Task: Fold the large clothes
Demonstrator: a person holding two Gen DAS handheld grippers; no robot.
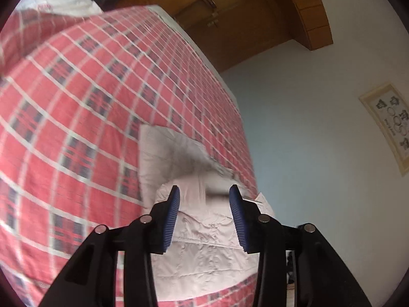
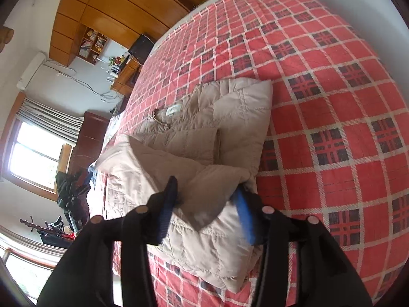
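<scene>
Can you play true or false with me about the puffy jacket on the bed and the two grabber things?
1. The jacket is beige and quilted. True.
2. The bed cover is plain blue. False: it is red plaid.
3. The jacket hangs on a hanger. False: it lies on the bed.
4. The right gripper has jacket fabric between its fingers. True.
5. The left gripper is open above the jacket. True.

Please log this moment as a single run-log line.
task: fold large clothes | item: beige quilted jacket partly folded on plaid bedspread | left gripper: open above jacket | right gripper: jaws around raised fold, closure unclear
</scene>
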